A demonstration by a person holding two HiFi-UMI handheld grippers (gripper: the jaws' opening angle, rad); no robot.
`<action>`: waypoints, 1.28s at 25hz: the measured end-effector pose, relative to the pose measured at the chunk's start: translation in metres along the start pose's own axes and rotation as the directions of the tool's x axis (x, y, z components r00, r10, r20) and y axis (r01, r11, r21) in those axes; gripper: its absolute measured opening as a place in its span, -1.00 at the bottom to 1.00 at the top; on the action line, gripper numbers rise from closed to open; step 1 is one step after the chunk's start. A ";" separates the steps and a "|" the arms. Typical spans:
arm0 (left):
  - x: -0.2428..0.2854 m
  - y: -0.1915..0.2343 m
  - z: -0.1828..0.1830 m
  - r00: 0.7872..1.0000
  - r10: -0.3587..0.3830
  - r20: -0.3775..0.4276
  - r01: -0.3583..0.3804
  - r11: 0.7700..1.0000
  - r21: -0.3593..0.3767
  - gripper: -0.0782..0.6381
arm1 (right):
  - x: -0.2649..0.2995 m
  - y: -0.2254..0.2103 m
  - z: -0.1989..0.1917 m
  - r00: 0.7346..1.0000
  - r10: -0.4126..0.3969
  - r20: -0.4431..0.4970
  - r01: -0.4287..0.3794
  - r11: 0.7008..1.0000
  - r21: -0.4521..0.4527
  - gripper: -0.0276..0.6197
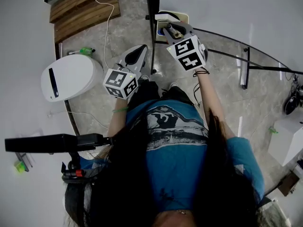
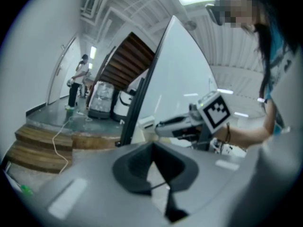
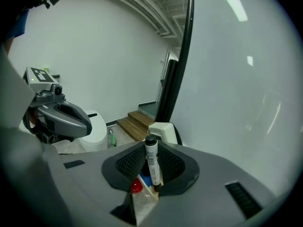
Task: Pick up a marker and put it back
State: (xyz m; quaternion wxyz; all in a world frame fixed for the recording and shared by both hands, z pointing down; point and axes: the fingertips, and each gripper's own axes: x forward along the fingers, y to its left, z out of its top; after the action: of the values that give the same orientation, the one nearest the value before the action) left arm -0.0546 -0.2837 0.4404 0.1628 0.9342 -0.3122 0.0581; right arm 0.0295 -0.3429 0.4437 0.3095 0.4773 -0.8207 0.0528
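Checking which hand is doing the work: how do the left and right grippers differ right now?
The right gripper is clamped on a black-capped white marker; the left gripper holds nothing, its jaws together. In the head view the right gripper is at the white holder, while the left gripper sits nearer the person. Both carry a patterned cube.

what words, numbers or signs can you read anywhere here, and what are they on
No text here is legible enough to quote.
Marker, label on its white barrel: fine print, too small to read.
Right-hand patterned cube and left-hand patterned cube: black-and-white square patterns only, no letters or digits.
Shirt print: a picture; any lettering in it is too blurred to read.
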 end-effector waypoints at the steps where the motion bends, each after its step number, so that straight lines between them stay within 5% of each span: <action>1: 0.000 0.004 0.000 1.000 0.003 -0.002 -0.003 1.000 -0.002 -0.77 | 0.007 0.003 -0.001 1.000 0.008 -0.010 -0.008 1.000 0.000 -0.66; 6: -0.007 0.011 -0.004 1.000 0.012 -0.007 -0.012 1.000 -0.009 -0.77 | 0.019 0.012 -0.008 0.999 0.002 -0.037 -0.003 1.000 -0.027 -0.65; 16: -0.015 0.020 -0.011 1.000 0.008 -0.019 -0.009 1.000 -0.021 -0.77 | 0.018 0.028 -0.006 0.999 0.034 0.014 -0.036 0.994 0.105 -0.46; 23: -0.024 0.029 -0.011 0.999 -0.028 -0.029 0.027 0.999 -0.028 -0.77 | -0.007 0.030 0.016 0.994 -0.049 0.102 0.031 0.984 0.176 -0.46; 27: -0.029 0.034 -0.014 0.998 -0.058 -0.037 0.057 0.998 -0.033 -0.77 | -0.027 0.031 0.028 0.976 -0.121 0.182 0.064 0.954 0.294 -0.46; 32: -0.043 0.035 -0.022 0.993 -0.101 -0.060 0.099 0.994 -0.038 -0.77 | -0.040 0.056 0.031 0.966 -0.095 0.238 -0.026 0.887 0.462 -0.46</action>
State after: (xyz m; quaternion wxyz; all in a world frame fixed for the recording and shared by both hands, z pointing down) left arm -0.1101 -0.2784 0.4616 0.1913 0.9435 -0.2607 0.0730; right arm -0.0166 -0.2949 0.4083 0.0804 0.5545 -0.8087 0.1789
